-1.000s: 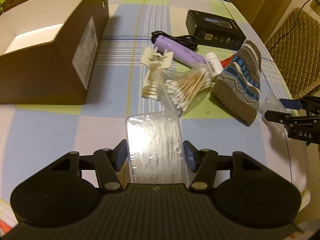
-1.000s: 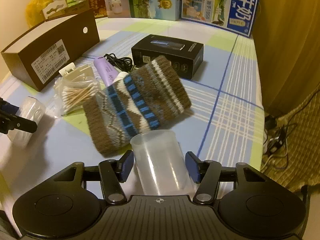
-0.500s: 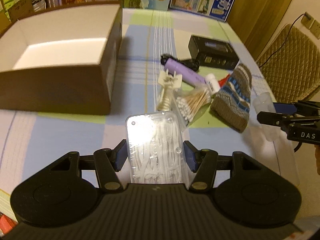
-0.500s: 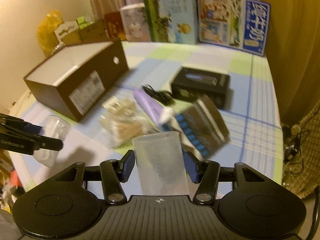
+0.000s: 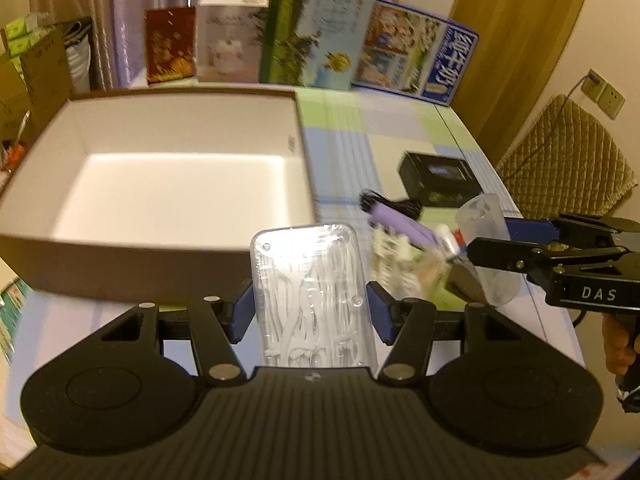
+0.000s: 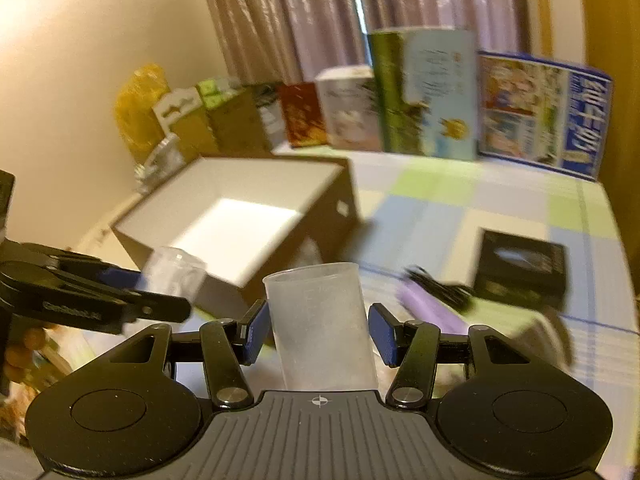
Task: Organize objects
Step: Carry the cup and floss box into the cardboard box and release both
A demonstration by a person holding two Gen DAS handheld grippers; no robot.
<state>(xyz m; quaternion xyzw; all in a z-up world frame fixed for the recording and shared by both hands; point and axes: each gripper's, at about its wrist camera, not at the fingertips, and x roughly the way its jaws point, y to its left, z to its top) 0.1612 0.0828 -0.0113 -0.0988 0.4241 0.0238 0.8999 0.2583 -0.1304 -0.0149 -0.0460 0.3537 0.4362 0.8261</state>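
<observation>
My left gripper (image 5: 310, 312) is shut on a clear plastic case of white floss picks (image 5: 312, 280), held above the table just in front of the open brown box (image 5: 120, 276), whose white inside looks bare. My right gripper (image 6: 318, 328) is shut on a translucent plastic cup (image 6: 320, 312), mouth pointing away. In the left wrist view the right gripper (image 5: 520, 248) and its cup (image 5: 484, 224) hang at the right, over the pile of loose items. In the right wrist view the left gripper (image 6: 132, 292) with the case (image 6: 172, 272) sits at the left, before the box (image 6: 304, 248).
On the checked tablecloth lie a black box (image 5: 438, 178), a purple tube (image 5: 396, 222), a black cable (image 5: 384, 202), white clips (image 5: 386, 244) and a bag of cotton swabs (image 5: 424, 268). Cartons (image 5: 316, 28) line the table's far edge. A quilted chair (image 5: 560, 160) stands right.
Both grippers have risen with their loads and tipped upward. The box's inside and the far cartons came into view. The right gripper moved left, closer to the left one.
</observation>
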